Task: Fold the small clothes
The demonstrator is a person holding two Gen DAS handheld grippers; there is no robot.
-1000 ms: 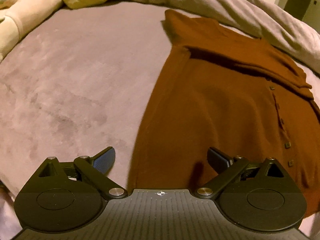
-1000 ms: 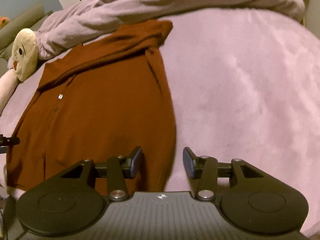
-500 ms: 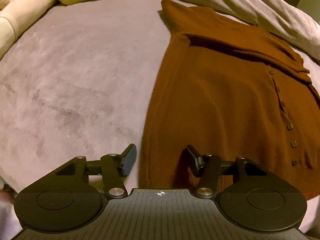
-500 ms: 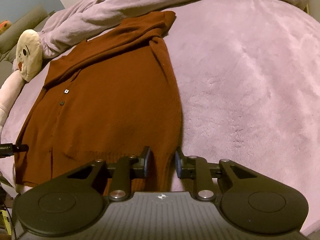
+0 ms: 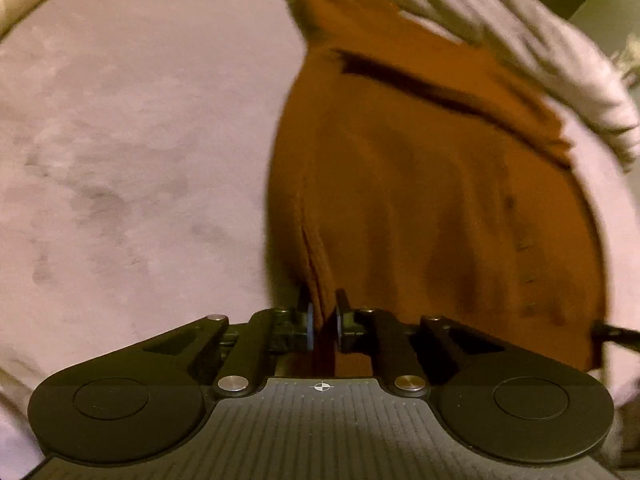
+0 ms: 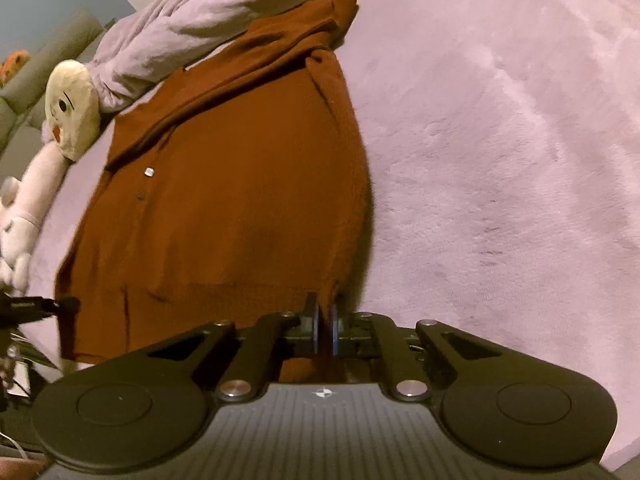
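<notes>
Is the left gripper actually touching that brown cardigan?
Touching. In the left wrist view, the left gripper is shut on a pinched ridge of the brown cardigan at its near hem corner, with fabric running up from between its fingers.

I see a bed (image 6: 500, 152) covered in plush lilac fabric under warm, dim light; a rumpled duvet (image 6: 192, 12) lies along its far edge, with a plush toy (image 6: 72, 108) at the far left corner.
</notes>
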